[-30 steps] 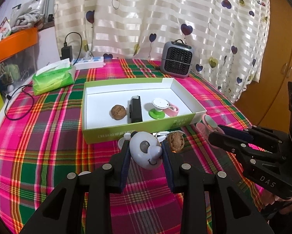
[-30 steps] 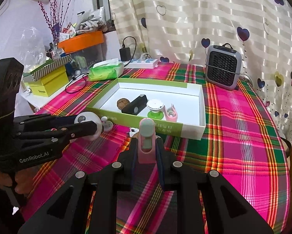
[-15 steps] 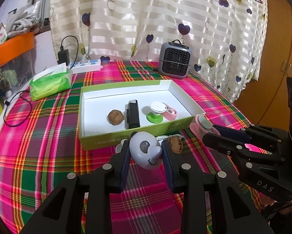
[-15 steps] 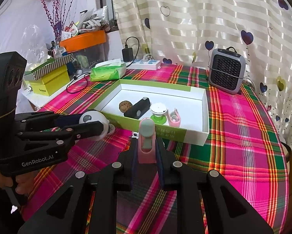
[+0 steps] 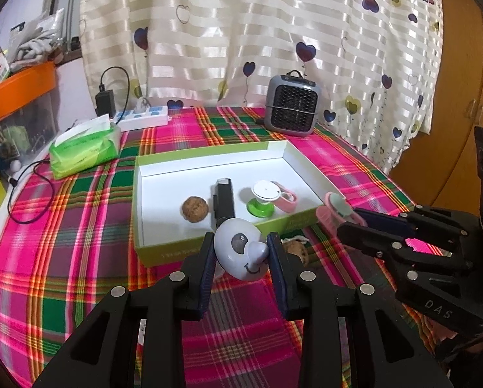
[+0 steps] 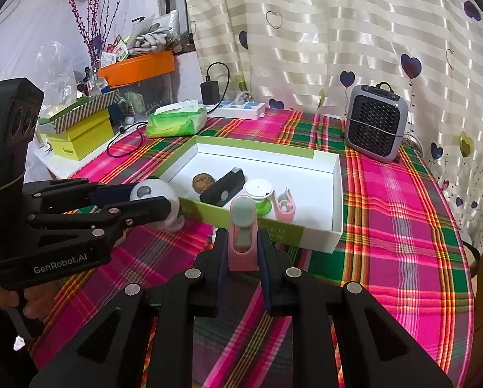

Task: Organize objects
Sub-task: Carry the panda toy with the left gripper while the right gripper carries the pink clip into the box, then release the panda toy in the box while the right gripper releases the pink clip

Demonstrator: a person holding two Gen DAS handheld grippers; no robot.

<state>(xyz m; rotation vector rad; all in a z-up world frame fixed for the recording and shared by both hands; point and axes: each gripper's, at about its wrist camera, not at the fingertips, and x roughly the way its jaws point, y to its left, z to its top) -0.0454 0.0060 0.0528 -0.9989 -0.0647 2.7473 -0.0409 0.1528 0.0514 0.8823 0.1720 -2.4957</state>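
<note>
Both grippers point forward and downward over the worktop point(image 5: 63, 258), which is covered with a pink, green and red plaid cloth. The landmark is the shallow box point(image 5: 209, 158), green outside and white inside, lying open on the worktop.

Left gripper point(image 5: 241, 255): positioned just in front of the near wall of the box. It holds a rounded white toy point(image 5: 239, 252) with a grey eye patch, a protruding nose and a drawn smile. The jaws stand at a medium width, and both pads press on the sides of the toy. In the right wrist view the same gripper point(image 6: 144, 199) enters from the left, with part of a hand point(image 6: 31, 304) visible below its handle.

Right gripper point(image 6: 243, 252): positioned in front of the near wall of the box, toward the box's right end. It holds a pink clip-like item point(image 6: 243, 236) with a pale green rounded top, standing upright. The jaws are narrow and closed on the item's sides.

Inside the box, from left to right: a brown walnut point(image 5: 194, 209), a black rectangular device point(image 5: 223, 200), a white disc on a green base point(image 5: 262, 199), and a small pink item point(image 5: 285, 199). A second walnut point(image 5: 298, 250) lies on the worktop in front of the box, just right of the left gripper.

Behind the box stand a grey heater point(image 5: 291, 110) and a green tissue pack point(image 5: 83, 148).
</note>
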